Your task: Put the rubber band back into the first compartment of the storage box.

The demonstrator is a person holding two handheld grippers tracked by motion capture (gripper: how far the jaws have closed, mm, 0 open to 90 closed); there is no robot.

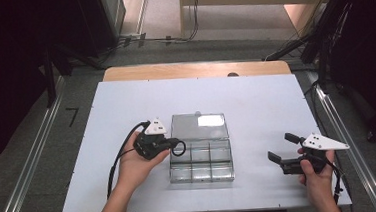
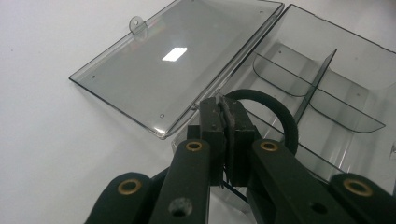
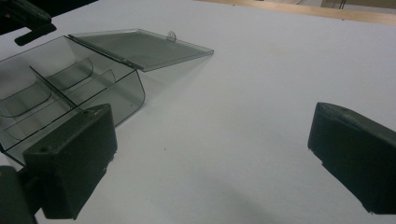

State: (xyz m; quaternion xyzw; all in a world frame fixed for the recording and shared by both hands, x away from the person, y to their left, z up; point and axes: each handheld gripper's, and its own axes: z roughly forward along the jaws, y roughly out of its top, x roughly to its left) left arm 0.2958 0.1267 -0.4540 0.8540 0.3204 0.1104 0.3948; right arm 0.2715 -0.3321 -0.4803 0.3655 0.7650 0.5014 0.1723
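I am pinching a black elastic loop (image 2: 275, 109) in the left gripper (image 1: 167, 143) fingers, hanging over the left rim of the open clear box (image 1: 201, 161) mid-desk; compartments lie directly rightward. I am holding the right gripper (image 1: 281, 147) spread wide, empty, near the right edge.

**Black ring pinched over the open clear box**

The left hand-held gripper (image 2: 227, 140) rises from six o'clock with its jaws pressed together on a black rubber ring (image 2: 275, 112), whose loop arcs out toward two o'clock. Just beyond it lies a clear plastic box (image 2: 355, 84) with thin dividers that form compartments. The ring hangs over the box's near edge. The box's lid (image 2: 173, 60) lies flat and open toward eleven o'clock, a small tab at its far edge, on the white bench (image 2: 56, 140).
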